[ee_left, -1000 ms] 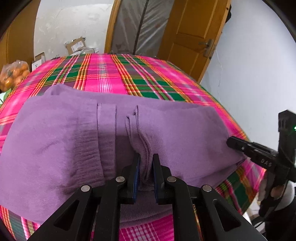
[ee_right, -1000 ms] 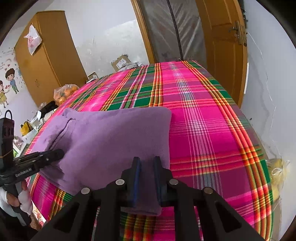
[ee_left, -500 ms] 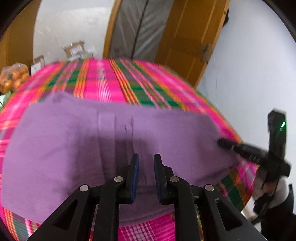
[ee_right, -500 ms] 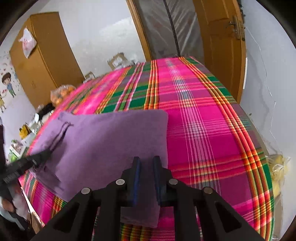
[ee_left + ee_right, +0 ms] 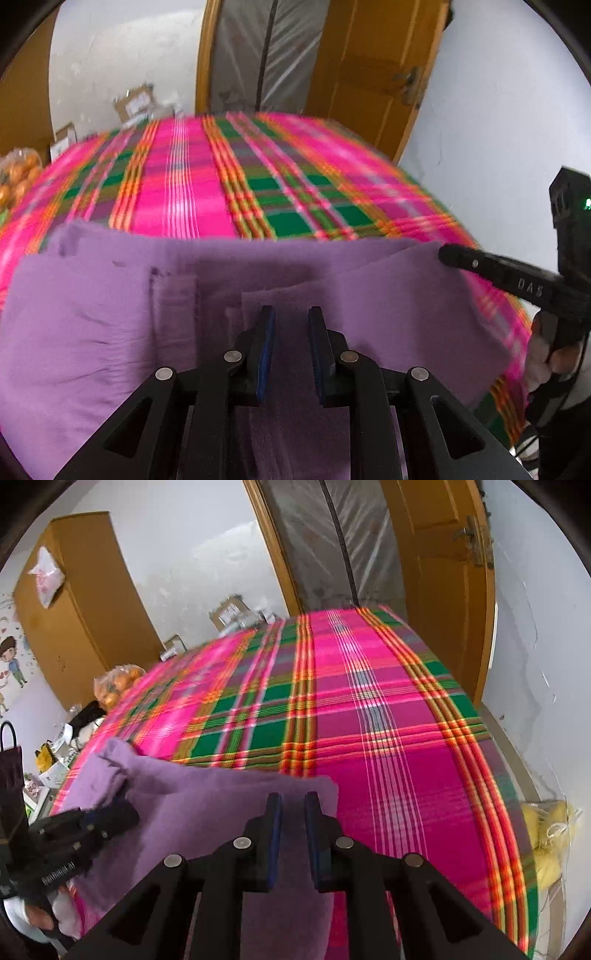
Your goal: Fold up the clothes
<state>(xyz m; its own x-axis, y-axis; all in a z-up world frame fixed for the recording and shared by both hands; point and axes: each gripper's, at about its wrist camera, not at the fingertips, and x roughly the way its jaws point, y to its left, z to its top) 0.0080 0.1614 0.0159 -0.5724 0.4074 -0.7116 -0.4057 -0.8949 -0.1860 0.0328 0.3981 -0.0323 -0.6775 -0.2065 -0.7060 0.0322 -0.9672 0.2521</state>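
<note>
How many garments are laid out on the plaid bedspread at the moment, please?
1. A single purple garment lies across the near edge of the plaid bedspread, held up along its near edge by both grippers. Its layers could hide something underneath.

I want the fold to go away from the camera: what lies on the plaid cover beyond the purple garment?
Nothing visible: the plaid cover beyond the purple garment shows only bare fabric in both views. Boxes and a bag of oranges sit off its far side.
</note>
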